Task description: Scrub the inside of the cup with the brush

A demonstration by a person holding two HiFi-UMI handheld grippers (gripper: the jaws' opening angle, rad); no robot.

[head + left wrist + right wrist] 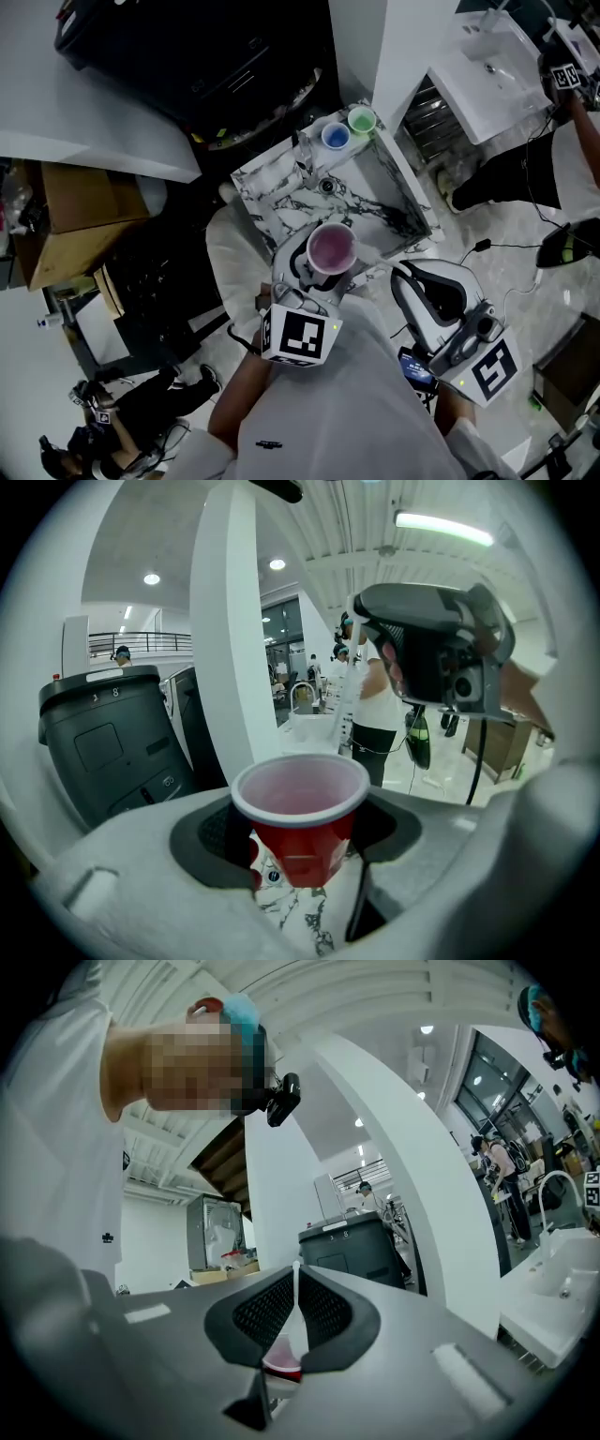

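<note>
Head view: my left claw (315, 276) holds the red plastic cup with a pale pink inside (330, 248) upright over the near edge of the marble-patterned white tray (281, 202). My right claw (403, 274) sits just to its right. A small blue cup (336, 136) and a small green cup (362, 119) stand at the tray's far end.

Left gripper view: my jaws clamp the red cup's wall below the rim, mouth up. It looks thin and light, and I judge it would buckle under a hard squeeze, so a gentle mid-wall hold suits it.

Right gripper view: my jaws are pressed on a thin white strip (296, 1305), probably the brush handle. I see no bristles.
</note>
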